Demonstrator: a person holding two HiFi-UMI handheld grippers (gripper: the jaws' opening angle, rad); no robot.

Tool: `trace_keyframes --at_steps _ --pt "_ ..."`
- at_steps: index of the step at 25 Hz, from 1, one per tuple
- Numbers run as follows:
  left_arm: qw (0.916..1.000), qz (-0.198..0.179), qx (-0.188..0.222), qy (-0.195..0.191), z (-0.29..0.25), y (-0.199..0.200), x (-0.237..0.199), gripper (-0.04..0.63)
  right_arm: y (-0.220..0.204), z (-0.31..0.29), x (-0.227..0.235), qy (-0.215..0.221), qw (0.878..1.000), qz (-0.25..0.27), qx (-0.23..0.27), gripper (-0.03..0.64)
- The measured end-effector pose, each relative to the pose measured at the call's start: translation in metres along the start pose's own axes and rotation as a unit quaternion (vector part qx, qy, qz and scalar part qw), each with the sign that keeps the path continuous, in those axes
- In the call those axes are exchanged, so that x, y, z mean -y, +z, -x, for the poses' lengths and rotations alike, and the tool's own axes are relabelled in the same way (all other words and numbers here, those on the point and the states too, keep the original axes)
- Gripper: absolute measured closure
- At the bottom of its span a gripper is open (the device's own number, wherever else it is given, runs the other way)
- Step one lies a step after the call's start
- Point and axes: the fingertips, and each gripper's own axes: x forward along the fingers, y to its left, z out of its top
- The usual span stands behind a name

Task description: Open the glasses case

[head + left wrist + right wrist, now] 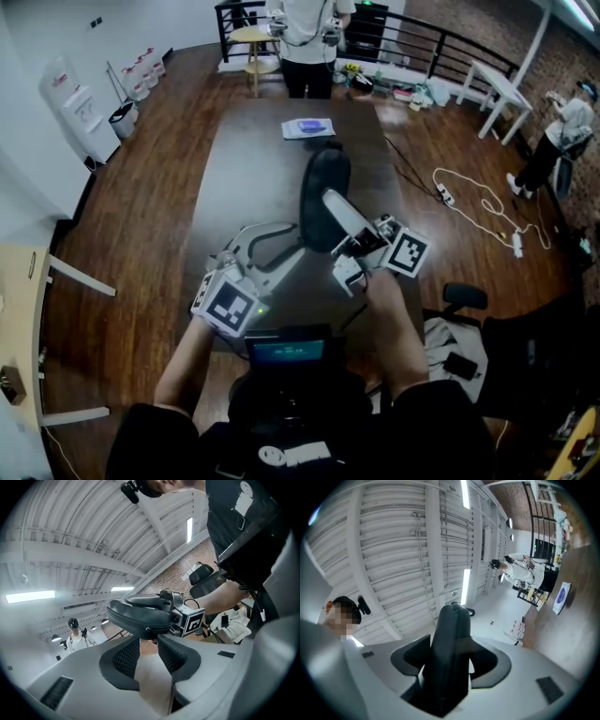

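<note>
Head view shows the right gripper [336,217] clamped on the dark glasses case [323,192], holding it over the long table [253,150] with one end tipped up. Right gripper view has the case [450,639] wedged between both pads, filling the gap. The left gripper [289,246] sits just beside the case on the person's left. Left gripper view shows its jaws apart with nothing between them, and the case [138,613] just beyond the tips, lid down and seam closed. A person stands at the table's far end.
</note>
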Motion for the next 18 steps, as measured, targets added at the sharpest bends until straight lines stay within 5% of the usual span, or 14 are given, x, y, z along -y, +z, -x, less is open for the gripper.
trace_keyframes --at_steps 9,12,18 --pt "0.9995 -0.029 0.004 -0.014 0.002 0.005 0.011 0.476 -0.003 0.005 -0.010 -0.011 0.998 0.060 -0.020 0.342" --pt "0.9995 -0.013 0.025 -0.017 0.001 0.008 0.012 0.501 -0.002 0.006 -0.013 -0.002 0.998 0.058 -0.020 0.342" --pt "0.9989 -0.041 0.015 -0.017 0.001 0.006 0.011 0.530 -0.004 0.008 -0.011 0.004 0.998 0.056 -0.031 0.342"
